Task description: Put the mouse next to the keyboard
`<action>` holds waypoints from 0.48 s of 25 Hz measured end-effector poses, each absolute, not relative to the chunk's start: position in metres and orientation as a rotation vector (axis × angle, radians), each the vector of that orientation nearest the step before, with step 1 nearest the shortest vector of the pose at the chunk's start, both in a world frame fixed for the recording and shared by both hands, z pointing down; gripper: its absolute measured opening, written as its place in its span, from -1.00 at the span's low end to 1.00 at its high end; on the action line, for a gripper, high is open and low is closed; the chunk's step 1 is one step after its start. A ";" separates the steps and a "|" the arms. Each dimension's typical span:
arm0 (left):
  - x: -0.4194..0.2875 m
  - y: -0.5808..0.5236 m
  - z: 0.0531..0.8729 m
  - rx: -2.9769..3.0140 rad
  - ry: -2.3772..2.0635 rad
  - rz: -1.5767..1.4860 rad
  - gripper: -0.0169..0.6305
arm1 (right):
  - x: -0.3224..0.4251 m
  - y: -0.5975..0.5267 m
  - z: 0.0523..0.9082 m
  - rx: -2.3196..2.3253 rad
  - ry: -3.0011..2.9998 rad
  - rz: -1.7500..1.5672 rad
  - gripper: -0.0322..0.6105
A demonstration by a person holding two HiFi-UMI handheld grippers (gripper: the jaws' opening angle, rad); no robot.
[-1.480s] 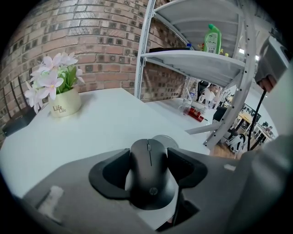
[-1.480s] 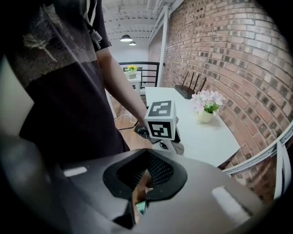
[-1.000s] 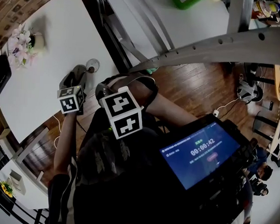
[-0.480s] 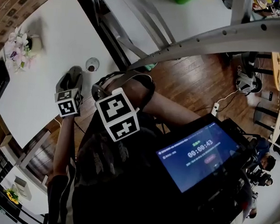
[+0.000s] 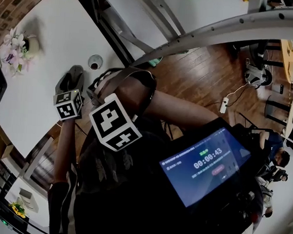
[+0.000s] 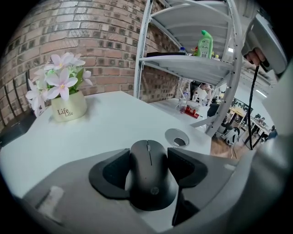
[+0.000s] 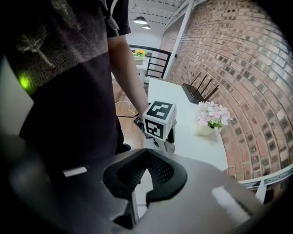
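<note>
Near the white table's (image 6: pixel 105 123) edge, just short of the round cable grommet (image 6: pixel 177 137): black mouse (image 6: pixel 149 178) clamped at both sides by our left gripper (image 6: pixel 149 160). We judge this the carry step. No keyboard in view; the next move needs it found first. Our right gripper (image 7: pixel 145 170): jaws together, empty, held off the table.

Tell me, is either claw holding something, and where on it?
The left gripper holds a black mouse, jaws pressing its two sides. The right gripper is shut on nothing.
</note>
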State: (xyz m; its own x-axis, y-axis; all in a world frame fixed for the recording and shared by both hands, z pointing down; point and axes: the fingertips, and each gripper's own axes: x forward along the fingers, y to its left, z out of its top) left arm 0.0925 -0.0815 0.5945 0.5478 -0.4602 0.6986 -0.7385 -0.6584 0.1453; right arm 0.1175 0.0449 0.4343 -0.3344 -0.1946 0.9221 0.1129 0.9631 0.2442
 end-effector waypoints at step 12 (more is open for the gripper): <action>0.083 -0.080 0.594 2.381 -0.972 0.871 -0.13 | 0.094 0.056 0.440 0.021 -1.877 -0.288 -0.88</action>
State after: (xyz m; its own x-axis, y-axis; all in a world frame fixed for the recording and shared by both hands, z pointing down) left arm 0.0830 -0.0805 0.5935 0.5584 -0.4673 0.6854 -0.7324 -0.6658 0.1426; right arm 0.0944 0.0564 0.4400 -0.3221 -0.1580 0.9334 0.1296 0.9693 0.2088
